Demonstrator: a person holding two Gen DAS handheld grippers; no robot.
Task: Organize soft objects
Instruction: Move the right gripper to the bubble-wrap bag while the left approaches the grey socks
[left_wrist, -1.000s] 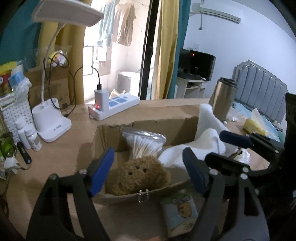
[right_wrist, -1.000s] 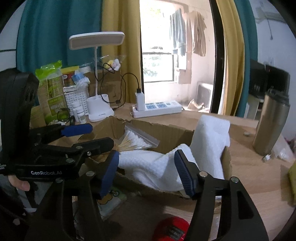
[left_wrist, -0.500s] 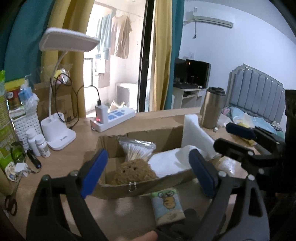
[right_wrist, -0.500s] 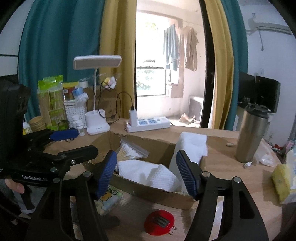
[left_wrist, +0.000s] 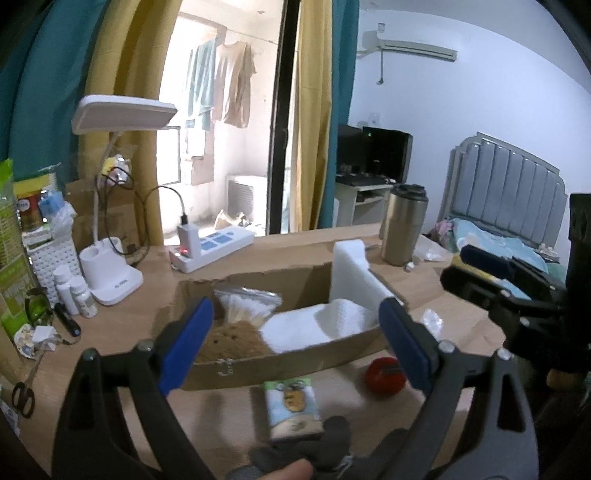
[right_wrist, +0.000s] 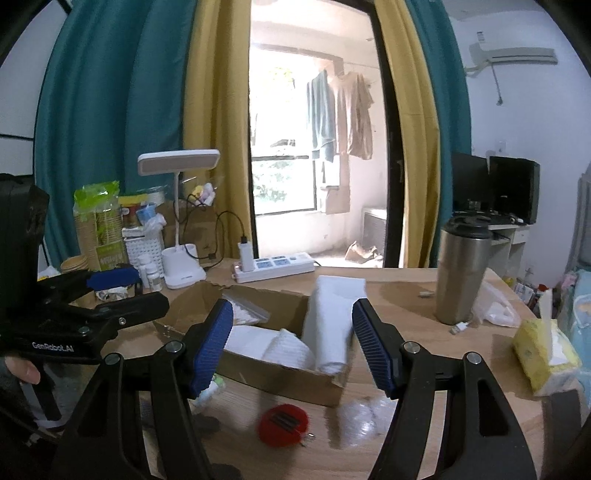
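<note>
A cardboard box (left_wrist: 280, 363) lies on the wooden desk. It holds a brown plush (left_wrist: 232, 341), a bag of cotton swabs (left_wrist: 245, 306), a folded white towel (left_wrist: 325, 325) and an upright white towel roll (left_wrist: 351, 269). My left gripper (left_wrist: 295, 321) hovers in front of the box, its jaws opening with nothing between them. My right gripper (right_wrist: 291, 325) is open and empty, back from the box (right_wrist: 280, 376) and the towel roll (right_wrist: 332, 321). A red pouch (right_wrist: 282, 424) and a cartoon tissue packet (left_wrist: 293, 404) lie on the desk before the box.
A steel tumbler (right_wrist: 461, 273) and a yellow tissue pack (right_wrist: 543, 354) stand to the right. Behind the box are a power strip (right_wrist: 273, 266) and a white desk lamp (right_wrist: 181, 221). Bottles, a basket and scissors (left_wrist: 22, 397) crowd the left.
Both grippers have drawn back and upward from the box. The left jaws have spread wider. The brown plush stays in the box, and the red pouch has come into the left view.
</note>
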